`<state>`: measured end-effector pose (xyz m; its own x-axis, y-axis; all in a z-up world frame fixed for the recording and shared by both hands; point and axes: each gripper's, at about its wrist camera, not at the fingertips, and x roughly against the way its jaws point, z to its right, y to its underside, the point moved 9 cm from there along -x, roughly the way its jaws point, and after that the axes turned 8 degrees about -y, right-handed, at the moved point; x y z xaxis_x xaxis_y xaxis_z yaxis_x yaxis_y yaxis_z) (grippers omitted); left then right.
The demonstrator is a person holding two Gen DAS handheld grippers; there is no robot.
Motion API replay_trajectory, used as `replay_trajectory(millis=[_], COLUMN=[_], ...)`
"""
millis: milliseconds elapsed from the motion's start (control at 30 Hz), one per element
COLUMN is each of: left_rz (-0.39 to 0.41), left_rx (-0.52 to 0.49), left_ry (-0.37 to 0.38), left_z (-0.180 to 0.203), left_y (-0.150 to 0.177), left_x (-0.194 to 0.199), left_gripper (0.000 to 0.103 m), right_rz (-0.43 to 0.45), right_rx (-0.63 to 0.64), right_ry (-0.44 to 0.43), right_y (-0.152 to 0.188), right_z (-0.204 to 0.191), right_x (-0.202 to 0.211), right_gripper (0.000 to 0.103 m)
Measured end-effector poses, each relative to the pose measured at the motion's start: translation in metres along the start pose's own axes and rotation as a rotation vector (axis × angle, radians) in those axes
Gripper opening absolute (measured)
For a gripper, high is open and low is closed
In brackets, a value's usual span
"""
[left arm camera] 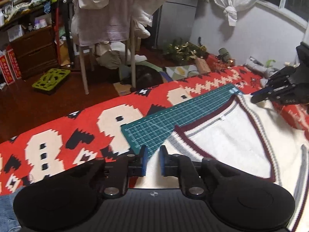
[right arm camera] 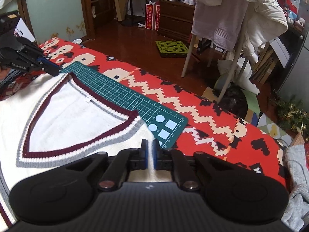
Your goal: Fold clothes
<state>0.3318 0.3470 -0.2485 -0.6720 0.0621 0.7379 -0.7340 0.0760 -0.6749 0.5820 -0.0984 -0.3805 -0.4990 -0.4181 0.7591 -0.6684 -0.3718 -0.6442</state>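
Note:
A white V-neck sweater (left arm camera: 231,139) (right arm camera: 73,116) with maroon and grey collar stripes lies flat, collar toward a green cutting mat (left arm camera: 173,116) (right arm camera: 123,94). Both rest on a red patterned blanket (left arm camera: 58,135) (right arm camera: 212,116). My left gripper (left arm camera: 153,150) (right arm camera: 55,70) sits at one shoulder corner, white fabric between its blue pads, apparently shut on it. At the other shoulder, my right gripper (right arm camera: 149,145) (left arm camera: 255,98) has its pads close together with white knit pinched between them.
Beyond the blanket's far edge, a chair draped with towels (left arm camera: 108,19) (right arm camera: 222,15) stands on the wooden floor, with a green tray (left arm camera: 51,79) (right arm camera: 171,48) nearby. A grey garment (right arm camera: 295,174) lies at the right. Greenery (left arm camera: 183,50) sits by the wall.

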Motion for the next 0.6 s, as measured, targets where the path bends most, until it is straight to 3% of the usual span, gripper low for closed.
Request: replay_trajectory(millis=[67,233,400,467,600], left_rz=[-0.001,-0.003,-0.007,-0.011,-0.013], left_rx=[-0.009,-0.071,-0.03,-0.014,-0.015], left_ry=[0.024,0.028,0.052,0.066,0.065], left_z=[0.004,0.014,0.012,0.012,0.015], left_y=[-0.001,0.001,0.0,0.001,0.001], left_x=[-0.001,-0.006,-0.006,-0.005,-0.004], left_gripper=[0.03,0.034,0.024,0.004,0.003], right_rz=[0.004,-0.003,0.021,0.026,0.014], right_rx=[0.002,-0.003,-0.031,-0.044,-0.007], right_ry=[-0.007,-0.024,-0.042,-0.048,-0.034], right_y=[0.0,0.002,0.004,0.005,0.004], right_z=[0.0,0.004,0.007,0.009,0.001], right_x=[0.001,-0.002,-0.001,0.0,0.0], right_gripper=[0.005,0.007,0.014,0.012,0.005])
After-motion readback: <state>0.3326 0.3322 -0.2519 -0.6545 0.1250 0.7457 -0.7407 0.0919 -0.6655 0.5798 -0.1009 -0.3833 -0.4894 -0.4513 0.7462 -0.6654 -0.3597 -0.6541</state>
